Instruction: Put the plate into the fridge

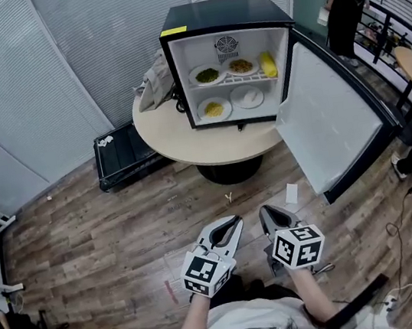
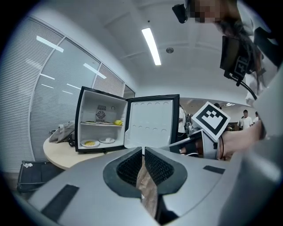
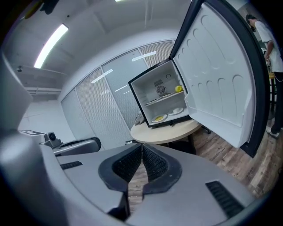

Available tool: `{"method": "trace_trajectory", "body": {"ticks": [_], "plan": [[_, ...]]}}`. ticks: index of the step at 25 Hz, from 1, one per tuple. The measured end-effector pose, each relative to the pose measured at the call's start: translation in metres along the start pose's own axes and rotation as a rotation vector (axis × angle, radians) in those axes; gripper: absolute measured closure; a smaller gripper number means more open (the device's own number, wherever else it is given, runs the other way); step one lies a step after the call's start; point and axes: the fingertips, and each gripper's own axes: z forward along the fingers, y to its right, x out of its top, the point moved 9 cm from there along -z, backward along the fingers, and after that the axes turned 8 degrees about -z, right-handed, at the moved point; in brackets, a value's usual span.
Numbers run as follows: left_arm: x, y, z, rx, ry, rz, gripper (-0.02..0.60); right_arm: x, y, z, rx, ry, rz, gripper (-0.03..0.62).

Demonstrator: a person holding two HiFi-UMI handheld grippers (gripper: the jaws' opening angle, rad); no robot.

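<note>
Round table (image 1: 175, 138) bears open fridge (image 1: 223, 15); plates' (image 1: 214, 109) food too small to identify.

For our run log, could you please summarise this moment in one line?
fridge: open | plates: inside | left tool: shut, empty | right tool: shut, empty

Grey left hand-held gripper (image 1: 232, 225), grey right hand-held gripper (image 1: 267, 213), black ribbed pads (image 2: 131, 167), black-and-white marker cubes (image 1: 207, 270), white top (image 1: 243, 323)

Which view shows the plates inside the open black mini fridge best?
Head view: it looks straight into the black mini fridge, showing four plates and a yellow item. Both gripper views show it small and oblique, only lower plates clear.
</note>
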Motion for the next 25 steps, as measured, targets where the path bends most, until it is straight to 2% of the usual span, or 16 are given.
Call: {"method": "trace_trajectory", "body": {"ticks": [25], "plan": [[-0.009, 0.041, -0.024, 0.065, 0.023, 0.025, 0.555, -0.012, -0.004, -0.032, 0.069, -0.014, -0.05, 0.574]]}}
